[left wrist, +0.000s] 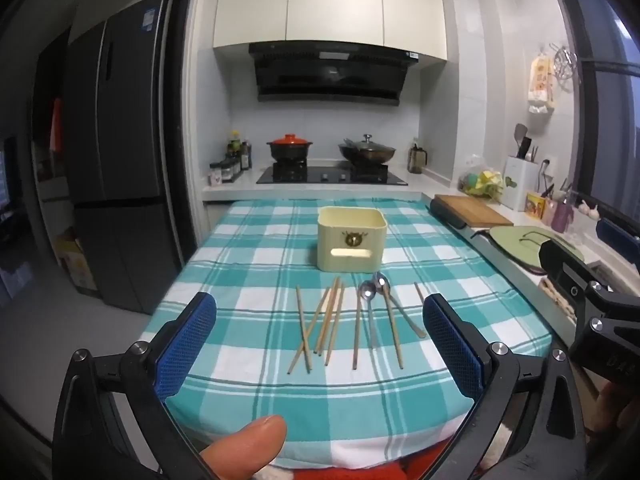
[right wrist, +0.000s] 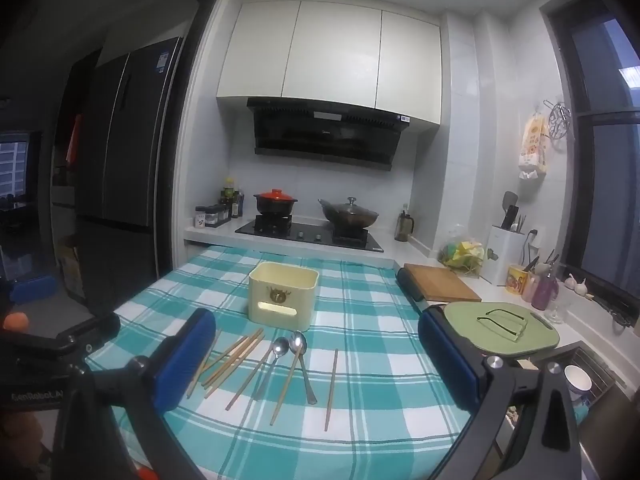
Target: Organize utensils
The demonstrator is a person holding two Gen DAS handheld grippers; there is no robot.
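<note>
Several wooden chopsticks [left wrist: 325,322] and two metal spoons [left wrist: 370,304] lie loose on a teal checked tablecloth [left wrist: 260,264]. A cream utensil box [left wrist: 351,238] stands upright behind them, empty as far as I can see. My left gripper [left wrist: 320,340] is open, hovering above the near table edge in front of the utensils. In the right wrist view the chopsticks [right wrist: 234,356], spoons [right wrist: 294,354], one lone chopstick [right wrist: 331,384] and the box [right wrist: 283,296] show. My right gripper [right wrist: 316,356] is open and empty, to the right of the left one.
A wooden cutting board [right wrist: 440,288] and a green board [right wrist: 504,326] lie on the counter at right, by a sink with a cup [right wrist: 576,378]. The stove with a red-lidded pot [left wrist: 290,148] and a wok [left wrist: 366,150] is beyond the table. A fridge [left wrist: 116,160] stands left.
</note>
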